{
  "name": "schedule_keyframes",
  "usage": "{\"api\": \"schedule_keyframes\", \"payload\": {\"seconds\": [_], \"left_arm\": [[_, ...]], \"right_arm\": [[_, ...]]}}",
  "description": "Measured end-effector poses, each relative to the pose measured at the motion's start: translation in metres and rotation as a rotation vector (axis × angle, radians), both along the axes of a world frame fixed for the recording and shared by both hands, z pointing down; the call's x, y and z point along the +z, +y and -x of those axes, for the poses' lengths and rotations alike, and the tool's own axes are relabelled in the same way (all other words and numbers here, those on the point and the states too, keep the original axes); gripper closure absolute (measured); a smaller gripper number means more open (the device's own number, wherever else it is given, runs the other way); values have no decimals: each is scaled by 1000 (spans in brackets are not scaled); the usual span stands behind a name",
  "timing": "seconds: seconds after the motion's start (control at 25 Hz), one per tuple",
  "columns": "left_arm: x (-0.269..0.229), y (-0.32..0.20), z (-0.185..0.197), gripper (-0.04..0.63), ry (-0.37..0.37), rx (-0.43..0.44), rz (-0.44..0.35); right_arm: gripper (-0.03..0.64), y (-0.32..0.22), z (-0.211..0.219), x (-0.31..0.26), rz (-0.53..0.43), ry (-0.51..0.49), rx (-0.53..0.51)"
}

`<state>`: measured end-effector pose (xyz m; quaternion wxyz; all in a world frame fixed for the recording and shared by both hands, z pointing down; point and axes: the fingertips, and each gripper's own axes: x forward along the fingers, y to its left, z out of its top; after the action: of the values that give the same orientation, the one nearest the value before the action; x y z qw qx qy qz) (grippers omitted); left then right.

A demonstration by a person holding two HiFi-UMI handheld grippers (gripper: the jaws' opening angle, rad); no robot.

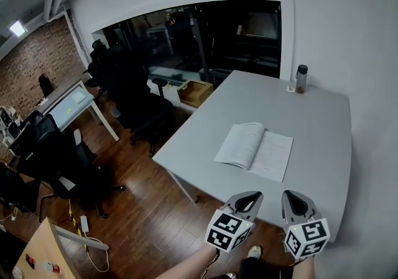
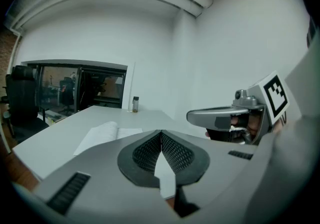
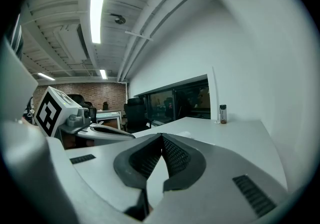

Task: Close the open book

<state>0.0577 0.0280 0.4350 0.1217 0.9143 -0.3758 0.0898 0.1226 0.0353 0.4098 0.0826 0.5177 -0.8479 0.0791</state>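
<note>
Head view: open book [image 1: 254, 150] lying flat, pages up, near the middle of the grey table [image 1: 323, 128]; spine running from the far side toward the near edge, leaning slightly left as it comes closer; long axis across both pages, left to right, right end a little nearer the camera; left half thicker and bowed, right half flatter. Left gripper [image 1: 247, 199] and right gripper [image 1: 295, 202] side by side over the near table edge, both pointing toward the book, well apart from it, not touching; marker cubes at their near ends. Bottle [image 1: 301, 79] upright at the far table edge by the white wall; cardboard box [image 1: 194, 92] beyond the far left corner; black office chairs [image 1: 134, 94] on the wooden floor to the left.

Left gripper view: jaws pressed together at the tips, nothing between them, holding nothing; book [image 2: 102, 135] ahead and left on the table [image 2: 55, 140], raised left half nearest; bottle [image 2: 135, 104] far behind; right gripper [image 2: 220, 115] alongside at right.

Right gripper view: jaws closed tip to tip, empty; table [image 3: 240, 143] stretching ahead; bottle [image 3: 222, 114] at its far end by the wall; left gripper [image 3: 107, 132] alongside at left; book mostly hidden behind the jaws.
</note>
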Motion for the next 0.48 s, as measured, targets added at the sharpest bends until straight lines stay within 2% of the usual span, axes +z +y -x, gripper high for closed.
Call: {"api": "schedule_keyframes", "payload": {"seconds": [0.32,0.48], "left_arm": [[15,-74,-4,591,-56,-92,31],[17,-103,6,591,-71,-135,36]], "right_arm": [[614,-74,-2,12,27,-44,-95],[614,-103,8,20,46,-56,-138]]}}
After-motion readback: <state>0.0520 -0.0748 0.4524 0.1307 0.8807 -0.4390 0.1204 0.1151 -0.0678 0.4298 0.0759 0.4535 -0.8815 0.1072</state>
